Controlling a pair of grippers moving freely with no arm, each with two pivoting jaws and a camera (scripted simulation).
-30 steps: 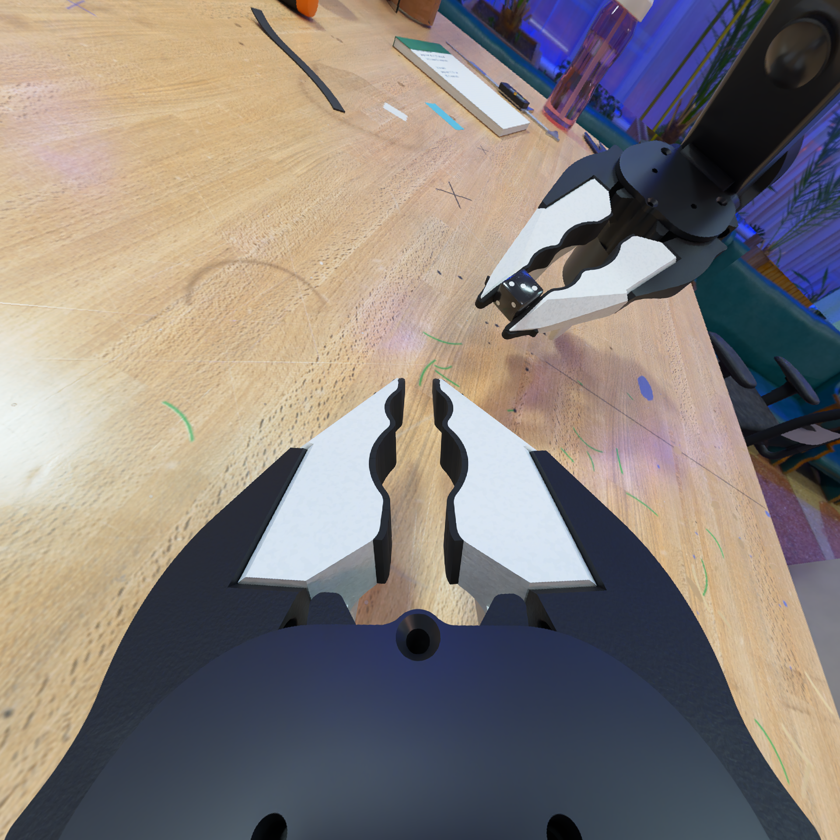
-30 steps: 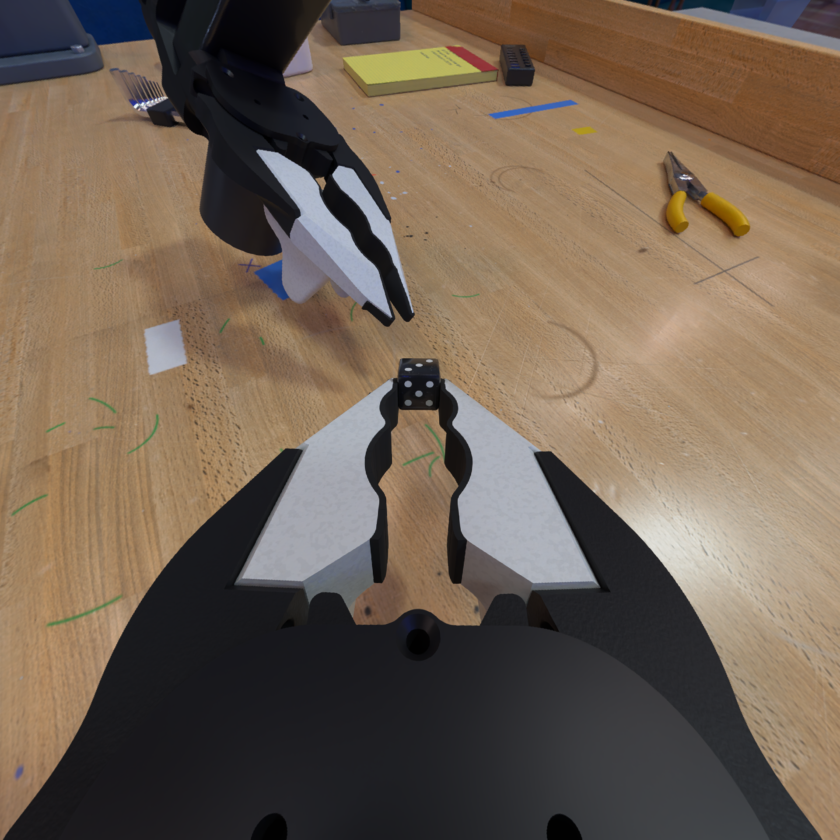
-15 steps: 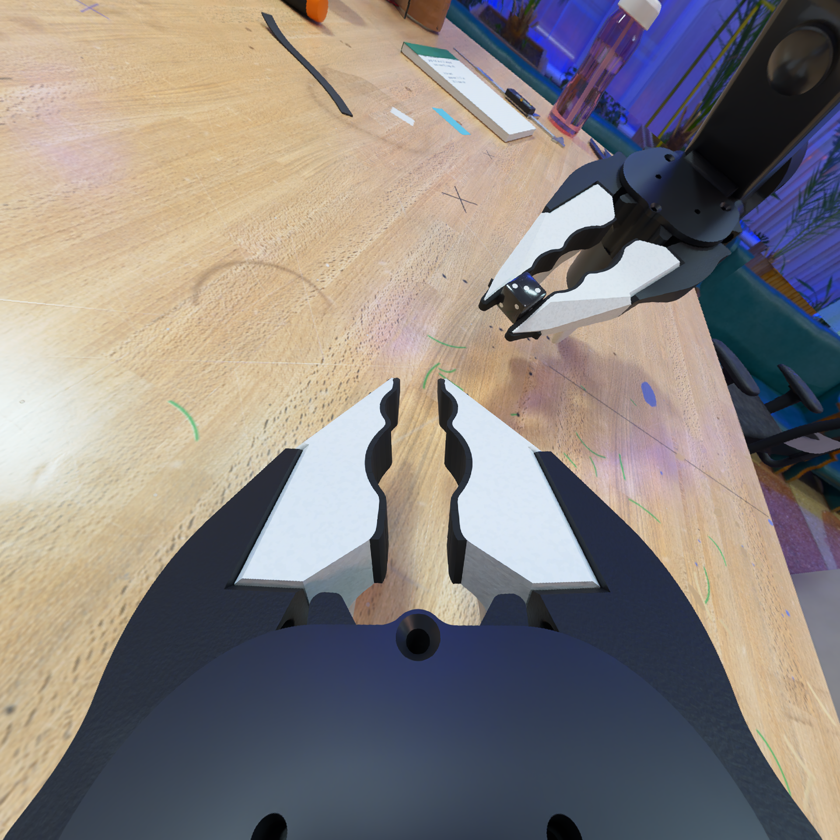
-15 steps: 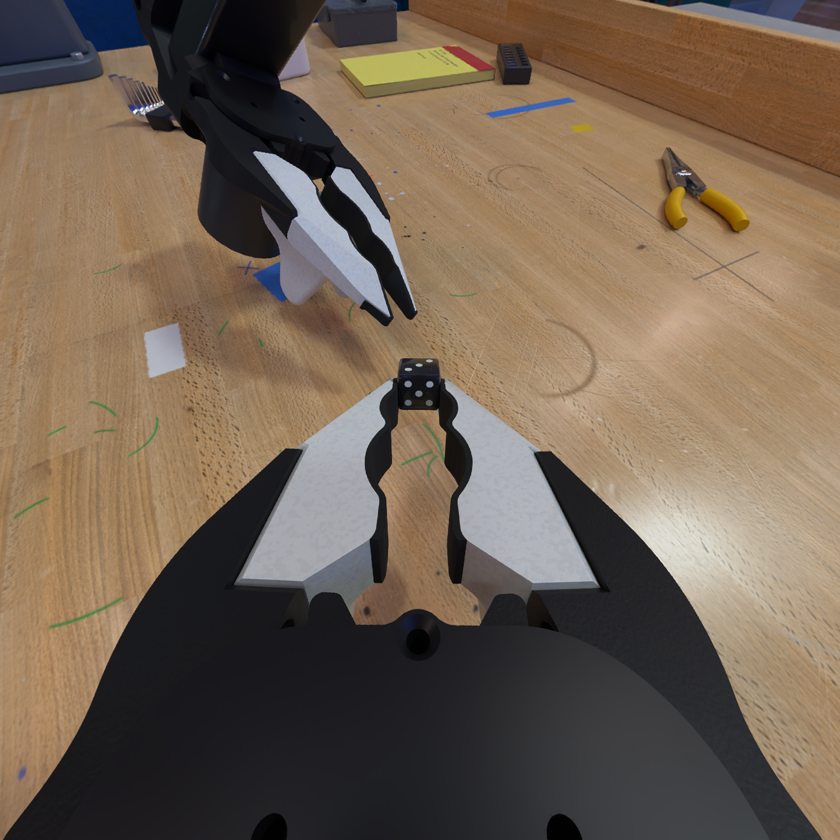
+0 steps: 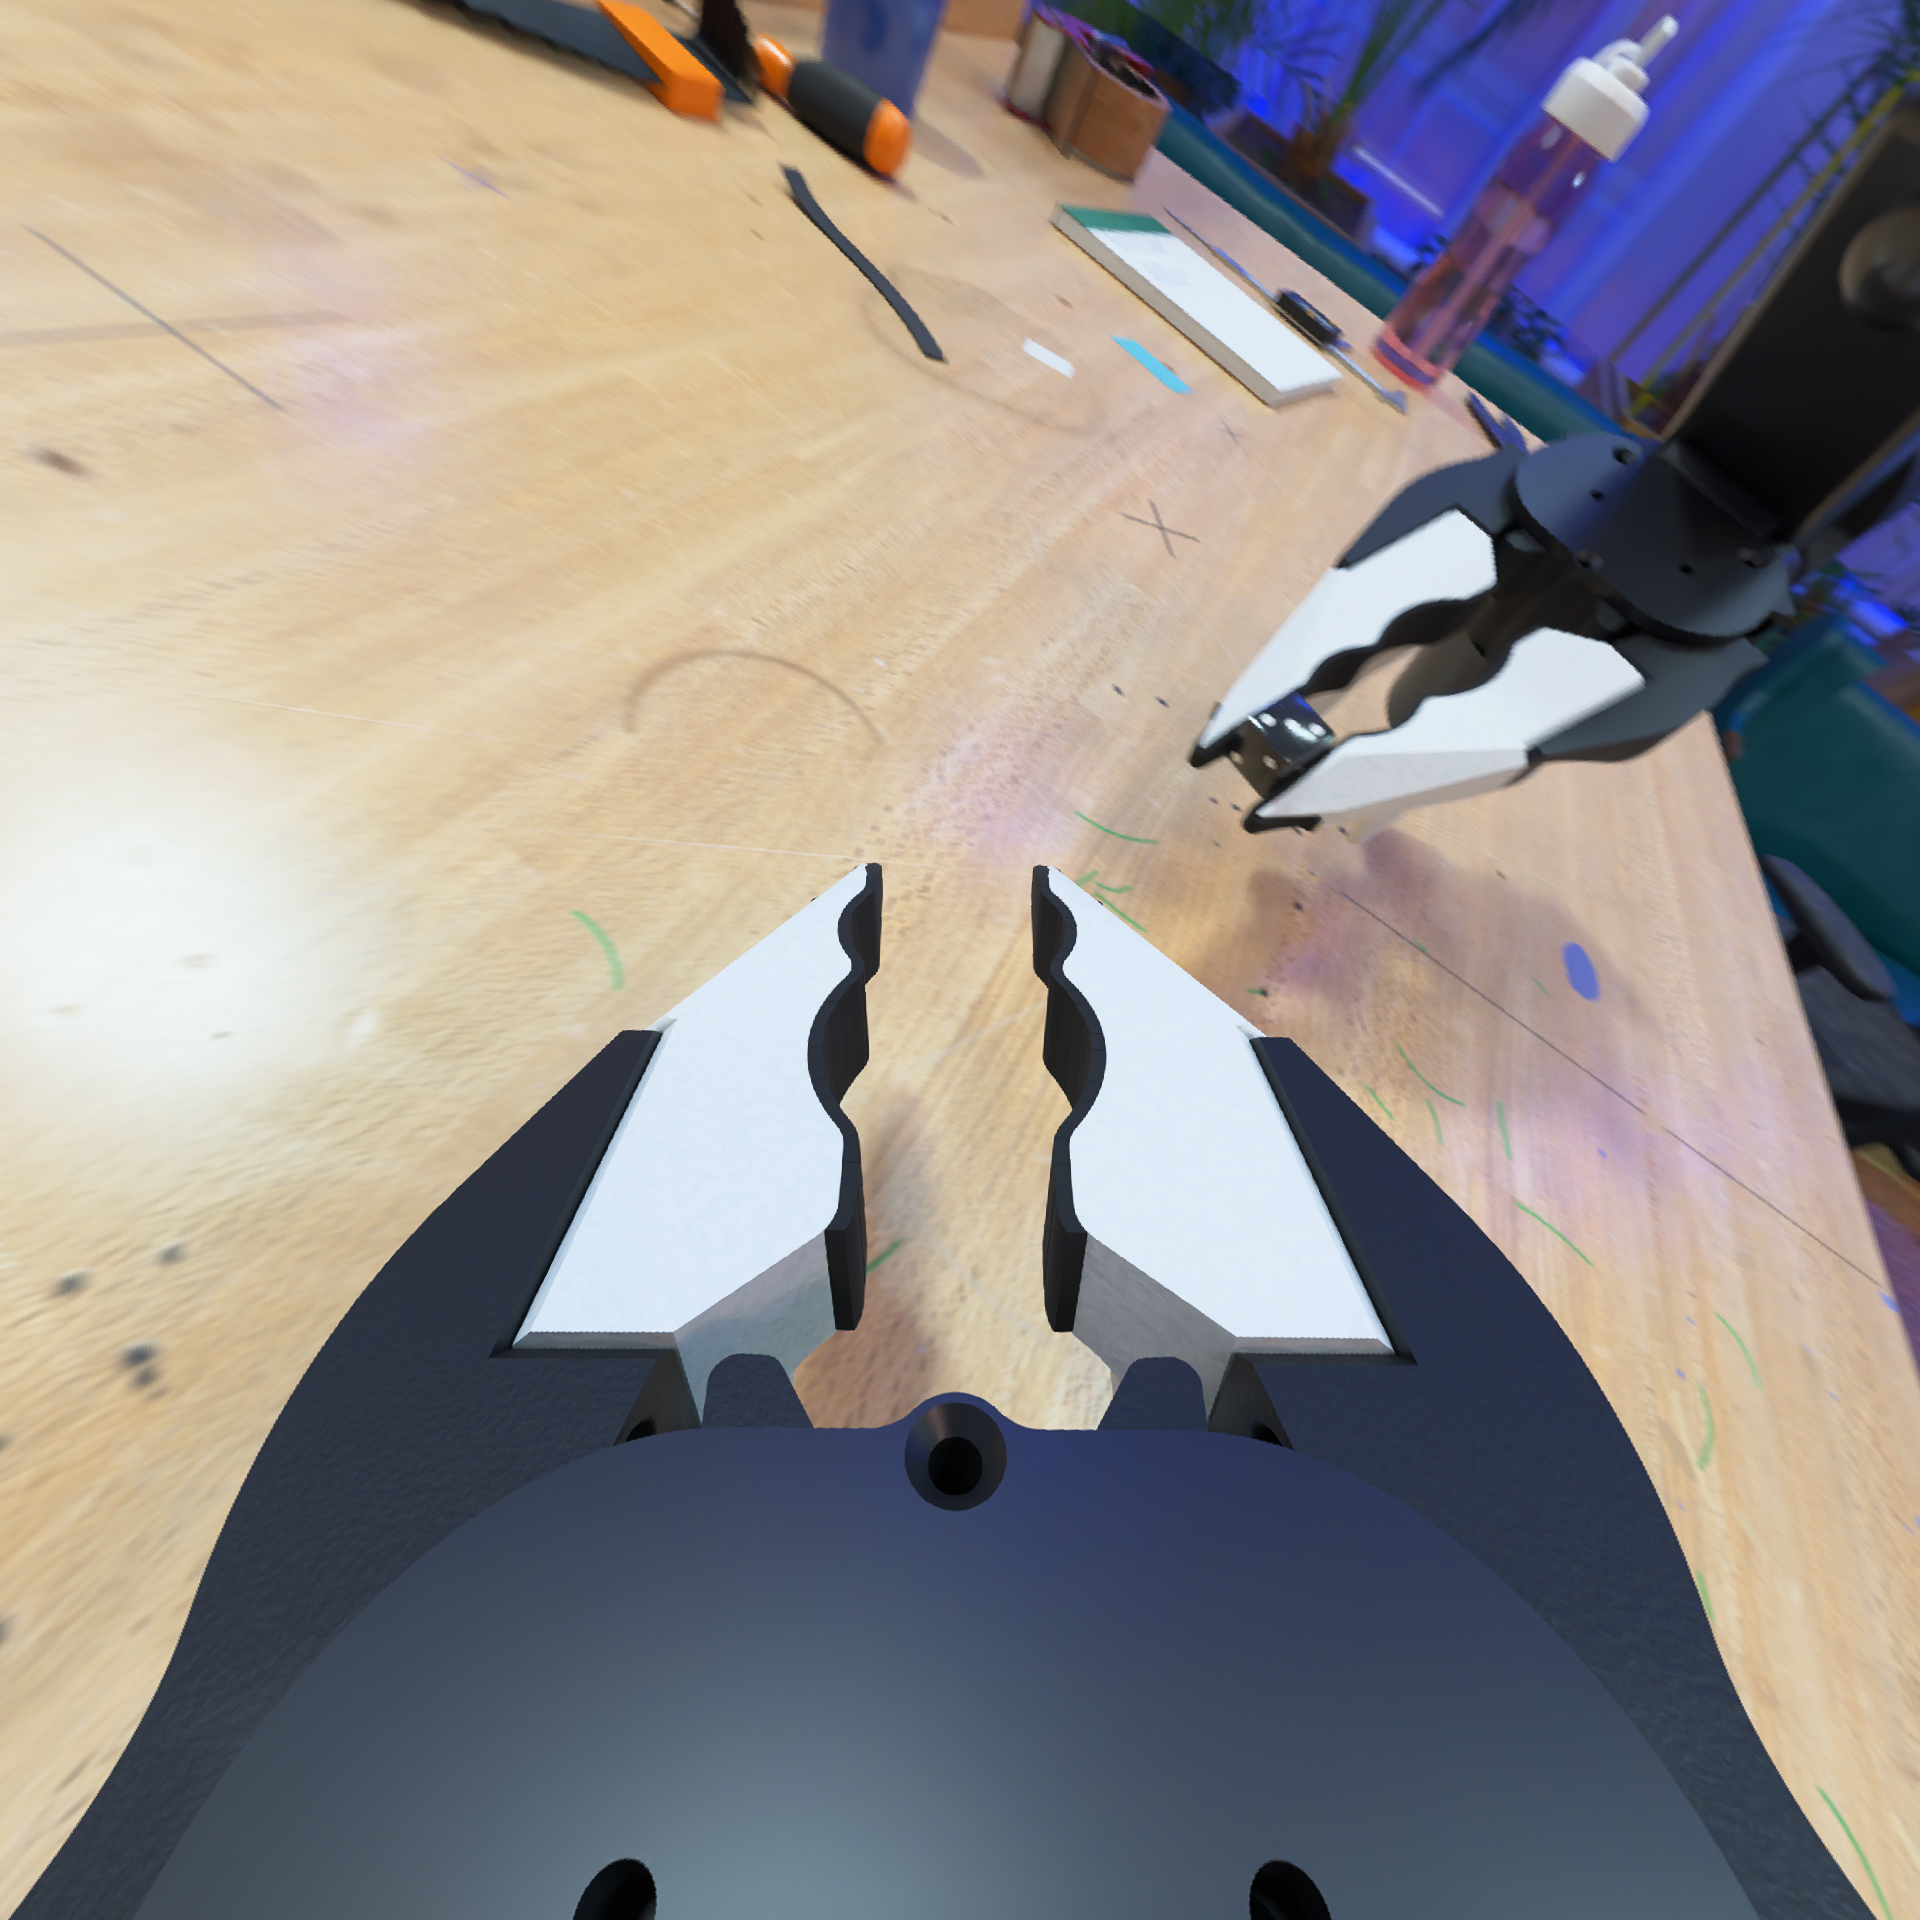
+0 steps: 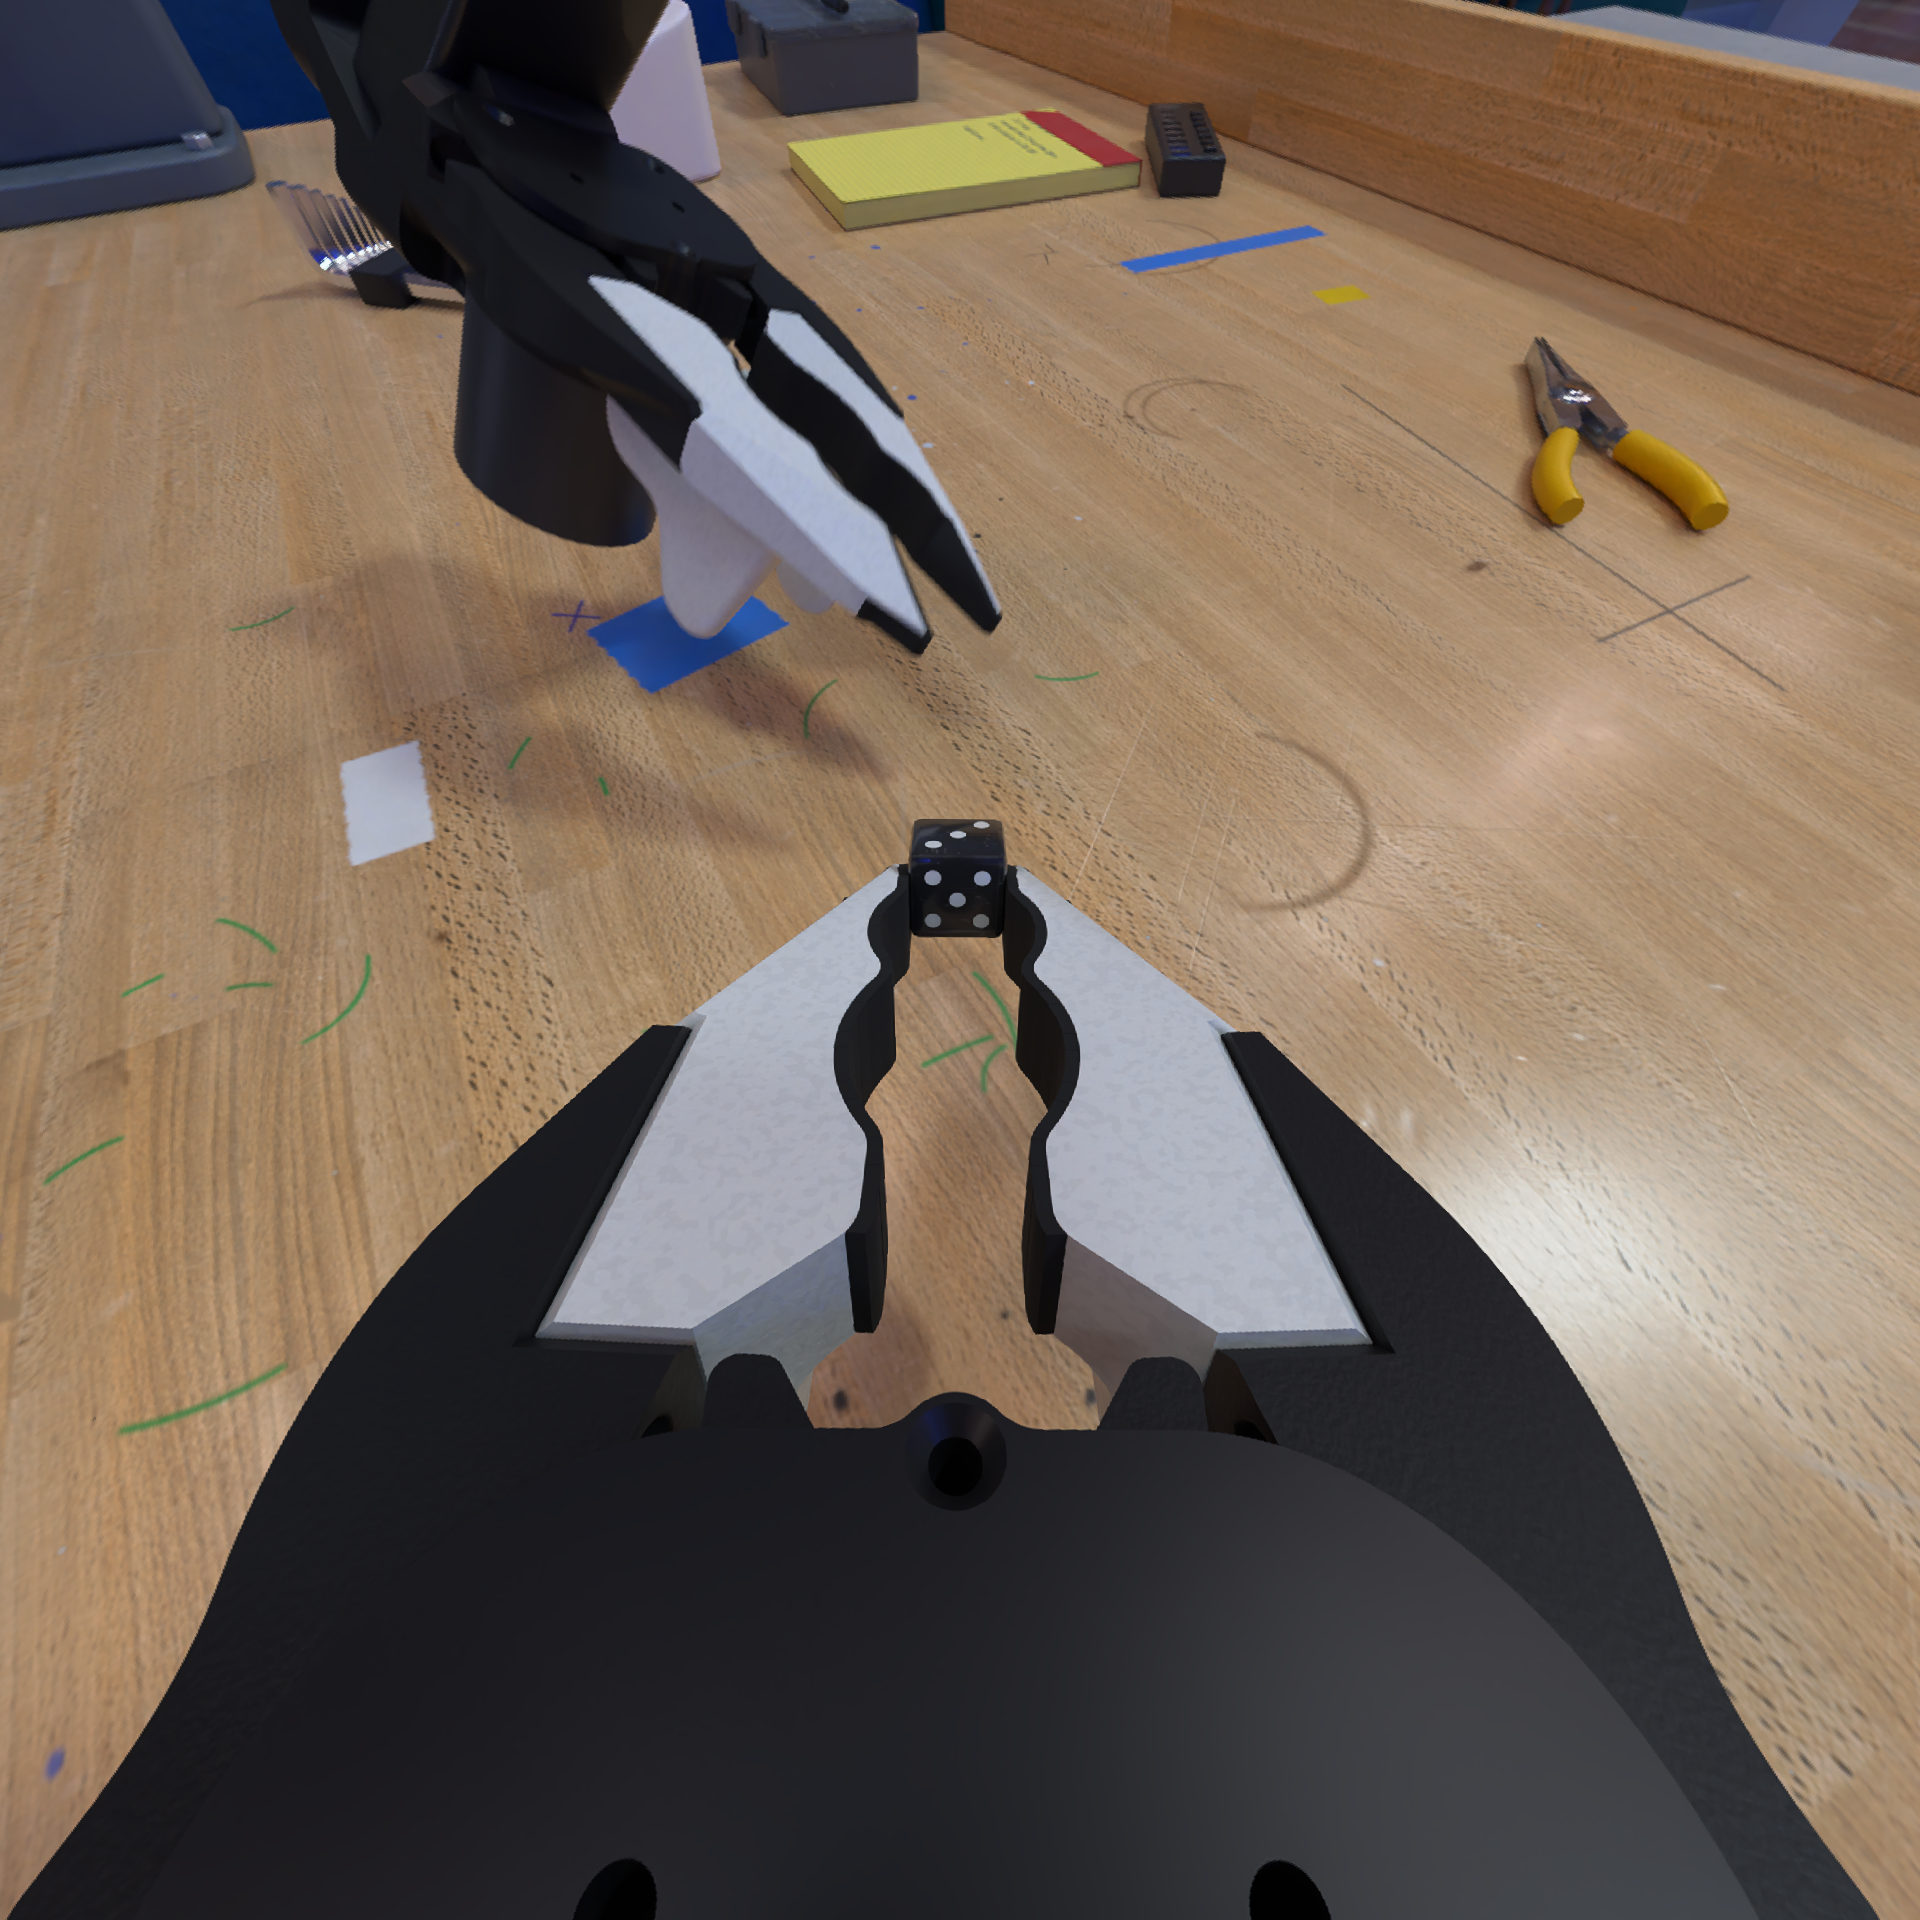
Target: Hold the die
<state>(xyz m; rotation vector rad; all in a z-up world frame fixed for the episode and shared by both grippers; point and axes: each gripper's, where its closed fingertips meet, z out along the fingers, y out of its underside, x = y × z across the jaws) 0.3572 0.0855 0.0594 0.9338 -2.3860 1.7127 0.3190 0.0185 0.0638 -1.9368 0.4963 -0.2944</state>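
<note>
A small black die with white pips (image 6: 956,883) is pinched between the tips of my right gripper (image 6: 957,896), which is shut on it. In the left wrist view the die (image 5: 1283,732) sits in the right gripper (image 5: 1242,784), a little above the wooden table (image 5: 520,623), far right of my own fingers. My left gripper (image 5: 956,888) is open and empty, with bare table between its jaws. In the right wrist view the left gripper (image 6: 951,629) hangs beyond the die to the upper left, tips pointing down toward it, apart from it.
Yellow-handled pliers (image 6: 1621,457) lie right, a yellow notepad (image 6: 956,166) and a wooden wall (image 6: 1558,156) behind. Blue tape (image 6: 686,639) and white tape (image 6: 387,800) lie left. A white book (image 5: 1195,301), pink bottle (image 5: 1475,260), black strip (image 5: 862,270) and orange tools (image 5: 831,104) lie far off.
My left gripper has opened wider and drawn up and back from the die, so its view shows more of the far table. The right gripper still holds the die in place.
</note>
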